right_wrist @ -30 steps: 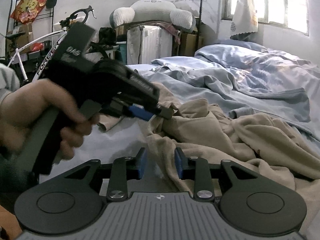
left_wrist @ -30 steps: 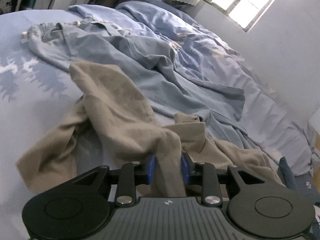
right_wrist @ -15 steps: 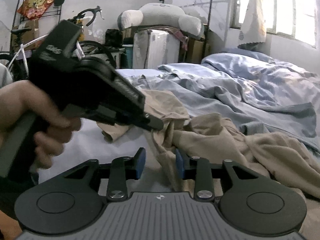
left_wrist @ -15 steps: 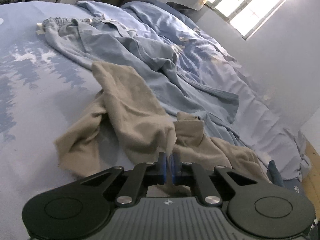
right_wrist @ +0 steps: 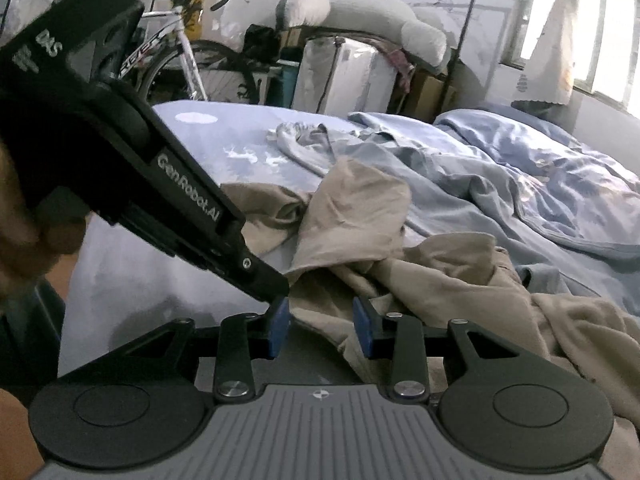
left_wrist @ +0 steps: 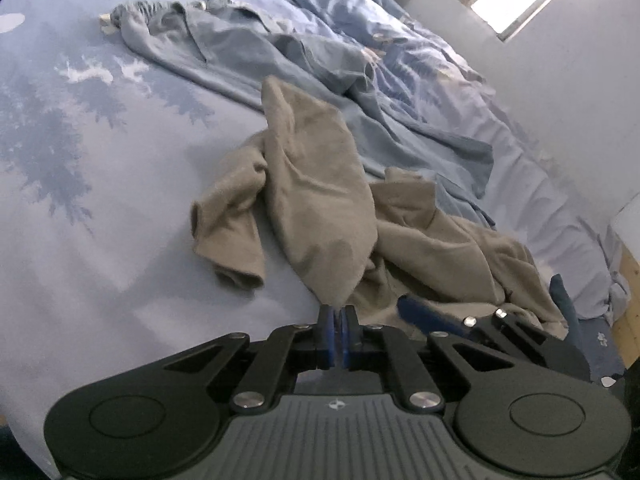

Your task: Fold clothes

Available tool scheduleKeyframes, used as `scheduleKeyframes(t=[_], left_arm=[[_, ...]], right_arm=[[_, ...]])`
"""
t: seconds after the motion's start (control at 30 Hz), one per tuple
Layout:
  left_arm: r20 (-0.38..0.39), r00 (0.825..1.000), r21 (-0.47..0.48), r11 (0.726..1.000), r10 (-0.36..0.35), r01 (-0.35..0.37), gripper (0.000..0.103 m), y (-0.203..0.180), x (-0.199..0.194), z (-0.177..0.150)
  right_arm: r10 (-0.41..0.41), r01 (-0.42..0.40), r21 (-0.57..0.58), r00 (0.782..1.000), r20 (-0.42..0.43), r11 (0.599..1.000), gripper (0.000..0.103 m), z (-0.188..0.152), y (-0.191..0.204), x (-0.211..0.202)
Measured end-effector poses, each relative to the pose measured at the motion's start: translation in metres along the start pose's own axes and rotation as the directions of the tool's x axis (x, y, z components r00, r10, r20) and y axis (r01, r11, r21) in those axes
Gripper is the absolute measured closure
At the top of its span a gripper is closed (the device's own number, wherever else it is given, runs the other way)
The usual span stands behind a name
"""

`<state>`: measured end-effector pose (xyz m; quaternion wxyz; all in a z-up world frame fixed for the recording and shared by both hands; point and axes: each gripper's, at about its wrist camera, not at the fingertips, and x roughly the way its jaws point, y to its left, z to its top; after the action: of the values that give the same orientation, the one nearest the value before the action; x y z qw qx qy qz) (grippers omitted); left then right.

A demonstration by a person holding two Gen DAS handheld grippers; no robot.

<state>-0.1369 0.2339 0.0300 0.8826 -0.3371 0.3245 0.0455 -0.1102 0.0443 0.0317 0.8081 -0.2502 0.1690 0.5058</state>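
- Bed: blue clothes lie crumpled at the far side, unfolded.
- Tan garment: bunched near the middle, no fold made yet.
- Left gripper: fingers clamped on its near edge.
- Right gripper: fingers apart around tan cloth just beside, not pressing.

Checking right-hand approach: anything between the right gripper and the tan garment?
Nothing visible. The crumpled tan cotton garment already lies between the right gripper's open jaws. The left gripper, beside it, is shut on the same fabric, not in the path.
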Motion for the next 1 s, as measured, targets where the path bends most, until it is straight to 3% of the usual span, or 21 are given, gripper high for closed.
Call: scheduleKeyframes(t=[0.2, 0.33, 0.53, 0.6, 0.63, 0.7, 0.77, 0.83, 1.0], left_arm=[[0.082, 0.996, -0.01, 0.999, 0.043, -0.042, 0.099, 0.006, -0.014, 0.011], [0.135, 0.99, -0.039, 0.998, 0.045, -0.04, 0.092, 0.014, -0.024, 0.022], [0.186, 0.981, -0.082, 0.996, 0.05, -0.035, 0.09, 0.022, -0.033, 0.034], [0.202, 0.978, -0.085, 0.996, 0.053, -0.037, 0.09, 0.025, -0.036, 0.037], [0.211, 0.976, -0.086, 0.996, 0.055, -0.037, 0.09, 0.026, -0.038, 0.039], [0.235, 0.97, -0.091, 0.995, 0.057, -0.037, 0.09, 0.027, -0.043, 0.044], [0.264, 0.962, -0.098, 0.994, 0.063, -0.038, 0.09, 0.029, -0.049, 0.05], [0.3, 0.952, -0.094, 0.995, 0.066, -0.039, 0.09, 0.028, -0.057, 0.055], [0.344, 0.938, -0.054, 0.998, 0.052, -0.036, 0.09, 0.018, -0.064, 0.061]], right_arm=[[0.13, -0.135, 0.169, 0.991, 0.037, 0.976, 0.067, 0.001, -0.02, 0.004], [0.18, -0.212, 0.357, 0.976, 0.12, 0.91, 0.067, 0.002, -0.043, 0.003], [0.104, -0.145, 0.568, 0.989, 0.104, 0.81, 0.066, 0.002, -0.06, 0.024], [0.07, -0.113, 0.594, 0.993, 0.096, 0.797, 0.066, 0.002, -0.06, 0.031], [0.058, -0.105, 0.591, 0.993, 0.099, 0.8, 0.068, 0.003, -0.058, 0.033], [0.052, -0.11, 0.554, 0.991, 0.12, 0.825, 0.094, 0.007, -0.049, 0.033], [0.08, -0.138, 0.467, 0.986, 0.143, 0.874, 0.095, 0.015, -0.035, 0.031], [0.159, -0.212, 0.372, 0.973, 0.17, 0.904, 0.095, 0.019, -0.018, 0.027], [0.264, -0.282, 0.21, 0.958, 0.111, 0.936, 0.095, 0.019, 0.013, 0.019]])
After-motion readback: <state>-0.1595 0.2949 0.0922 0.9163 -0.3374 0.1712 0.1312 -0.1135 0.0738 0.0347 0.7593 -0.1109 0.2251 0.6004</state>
